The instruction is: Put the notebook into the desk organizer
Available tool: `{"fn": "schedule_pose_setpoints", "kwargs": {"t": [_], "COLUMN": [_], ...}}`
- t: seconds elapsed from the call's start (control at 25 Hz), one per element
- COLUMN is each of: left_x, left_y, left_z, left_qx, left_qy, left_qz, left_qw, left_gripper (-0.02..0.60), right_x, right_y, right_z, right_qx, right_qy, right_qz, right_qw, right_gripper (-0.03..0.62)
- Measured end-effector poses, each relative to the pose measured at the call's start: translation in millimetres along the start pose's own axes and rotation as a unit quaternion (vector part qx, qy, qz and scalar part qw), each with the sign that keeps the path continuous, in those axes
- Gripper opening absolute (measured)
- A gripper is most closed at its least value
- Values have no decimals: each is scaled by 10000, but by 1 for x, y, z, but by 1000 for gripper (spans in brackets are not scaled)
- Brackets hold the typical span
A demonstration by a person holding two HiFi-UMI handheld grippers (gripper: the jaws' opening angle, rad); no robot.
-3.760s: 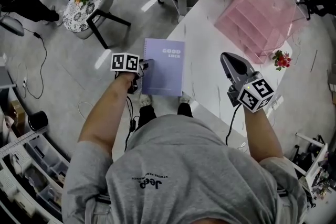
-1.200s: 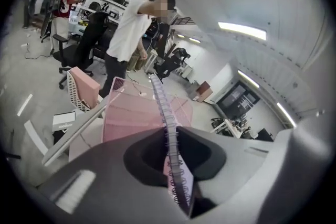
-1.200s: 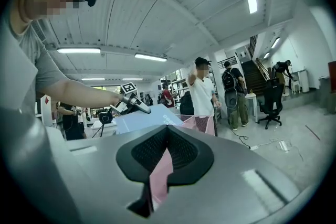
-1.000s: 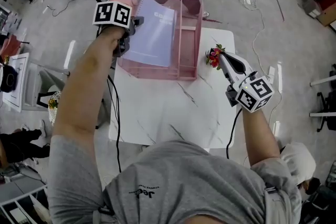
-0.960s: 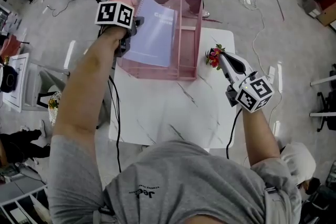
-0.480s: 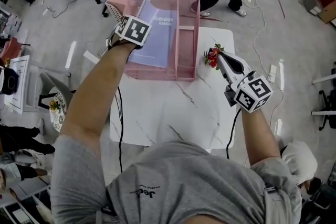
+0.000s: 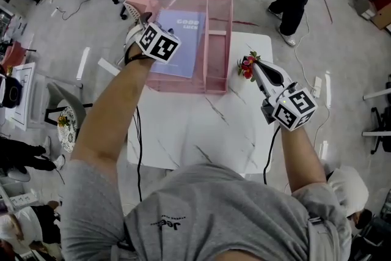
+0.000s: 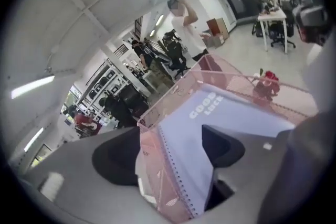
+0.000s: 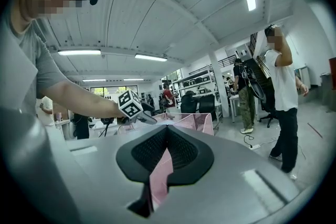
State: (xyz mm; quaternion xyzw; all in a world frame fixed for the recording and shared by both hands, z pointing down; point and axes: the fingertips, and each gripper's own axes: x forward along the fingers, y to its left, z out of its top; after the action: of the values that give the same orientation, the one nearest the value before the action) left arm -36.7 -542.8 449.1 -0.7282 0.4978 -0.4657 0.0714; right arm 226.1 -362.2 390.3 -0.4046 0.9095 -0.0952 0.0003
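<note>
Two jaws of your left tongs, left gripper view: wide apart, having just been opening; the pads press on nothing.
Between those jaws: the spiral edge of the notebook and the near wall of the pink mesh desk organizer.
Notebook: lilac cover, "GOOD LUCK" in white, lying inside the organizer with its spiral side along that wall.
Beyond the organizer: red artificial flowers just past its far wall; a person stands on the floor well behind.

Your right tongs, right gripper view: jaws closed tip to tip, holding nothing; a sliver of the pink organizer shows through the slit below the tips.
Past them: your left arm reaches over the organizer, with the marker cube above the pink rim.

Notebook, head view: cover up in the organizer's wide left compartment; none of it lies in the narrow right compartment.
Organizer, head view: at the far edge of the white marbled counter.
Left tongs, head view: at the organizer's left side, with their cube over the notebook's left edge.
Right tongs, head view: above the counter's right side, tips just beside the flowers, apart from the organizer.
</note>
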Motion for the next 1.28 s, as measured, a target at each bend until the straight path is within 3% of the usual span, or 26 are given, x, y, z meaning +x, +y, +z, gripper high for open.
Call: {"fn": "schedule_pose_setpoints", "kwargs": {"t": [0.2,0.48,0.6,0.92,1.28], "left_x": [-52,-129,-168,-265,-369], "left_y": [8,33,43,61,83], "left_z": [28,24,9,-66,-202], "left_qx": [-969,-1816,-2135,-2625,-3317], "left_qy": [-949,-2008,-2353,-2842,-3071], "left_qz": [-333,-530,-518,-339,306], "left_qw": [9902,9612,9468,9215,8915], "left_gripper": [420,413,365,251,157], "right_x": [1,16,26,66,126], "right_y": [7,39,60,139,264], "right_z": [10,30,39,56,49], "right_qx": [-96,-291,-376,-570,-725], "right_qy": [-50,-106,-147,-175,-71], "right_qz": [63,285,427,930,1757], "right_qw": [9999,9991,9983,9939,9817], "right_gripper": [3,2,2,2,2]}}
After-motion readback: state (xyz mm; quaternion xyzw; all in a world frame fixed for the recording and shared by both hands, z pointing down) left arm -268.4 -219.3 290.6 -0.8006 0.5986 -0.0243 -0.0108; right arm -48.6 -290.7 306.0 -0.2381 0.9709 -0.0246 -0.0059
